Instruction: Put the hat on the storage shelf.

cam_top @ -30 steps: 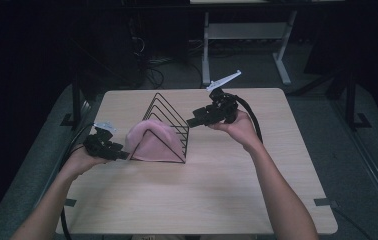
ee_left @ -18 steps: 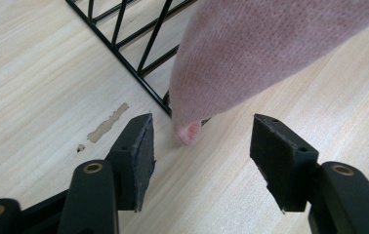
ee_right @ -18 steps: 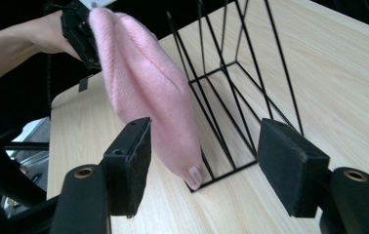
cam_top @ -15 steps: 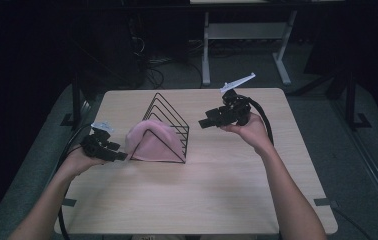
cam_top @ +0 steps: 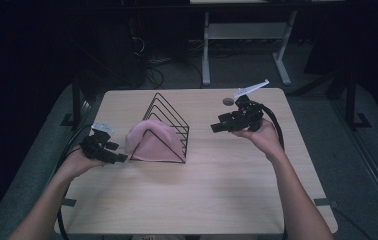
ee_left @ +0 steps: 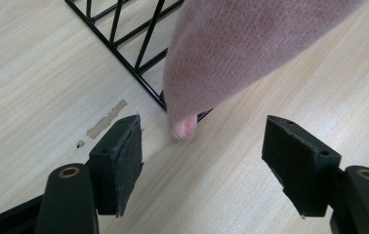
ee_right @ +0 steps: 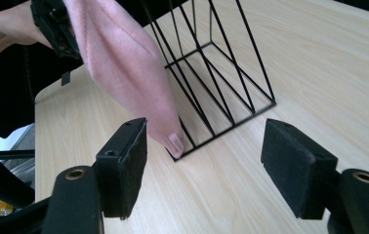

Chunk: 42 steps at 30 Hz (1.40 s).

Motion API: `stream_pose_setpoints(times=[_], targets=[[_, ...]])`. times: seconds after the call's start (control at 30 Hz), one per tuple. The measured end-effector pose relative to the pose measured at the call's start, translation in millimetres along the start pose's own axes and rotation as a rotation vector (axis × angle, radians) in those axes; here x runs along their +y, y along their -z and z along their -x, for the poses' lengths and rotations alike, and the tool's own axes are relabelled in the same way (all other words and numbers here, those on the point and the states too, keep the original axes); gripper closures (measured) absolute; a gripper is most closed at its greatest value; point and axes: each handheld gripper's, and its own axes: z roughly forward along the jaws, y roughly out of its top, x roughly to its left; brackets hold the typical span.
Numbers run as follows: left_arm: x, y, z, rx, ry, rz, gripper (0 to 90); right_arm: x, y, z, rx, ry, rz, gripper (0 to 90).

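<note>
A pink knitted cloth (cam_top: 153,141) drapes over a black wire rack (cam_top: 169,114) on the counter (cam_top: 227,185); no readable writing. Both tools, left (cam_top: 122,158) and right (cam_top: 214,128), have just been opening, wide, nothing between them.

bare table (cam_top: 227,185) in front, wire rack (cam_top: 169,112) draped with pink cloth (cam_top: 152,142) blocking left-centre
</note>
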Motion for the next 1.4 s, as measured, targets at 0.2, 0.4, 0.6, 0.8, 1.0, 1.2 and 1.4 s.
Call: stream_pose_setpoints(times=[0.2,0.4,0.6,0.8,1.0,1.2,1.4], targets=[[-3.5,-1.0,0.0,0.000,0.002,-0.007,29.7,-15.0,6.7,5.5,-0.016,-0.029,-0.002,31.8],[-5.3,-0.1,-0.1,0.004,0.003,-0.006,28.8,-27.5,14.2,10.7,-0.031,-0.054,0.003,31.3],[-7.2,0.9,1.5,0.009,0.008,0.004,28.7,-44.0,20.4,14.9,-0.047,-0.082,0.002,30.5],[-9.2,-0.4,4.4,0.016,-0.002,-0.002,28.7,-65.9,25.2,18.6,-0.057,-0.109,-0.006,30.2],[-10.4,-1.7,7.9,0.018,-0.021,-0.008,28.3,-85.8,31.4,20.0,-0.071,-0.136,-0.004,30.0],[-11.9,-2.8,9.9,0.015,-0.015,-0.005,28.0,-107.0,36.2,22.6,-0.081,-0.165,-0.001,30.1],[-19.2,-4.8,13.1,0.013,-0.013,-0.008,28.0,-127.2,40.5,24.9,-0.080,-0.204,0.008,30.3]])
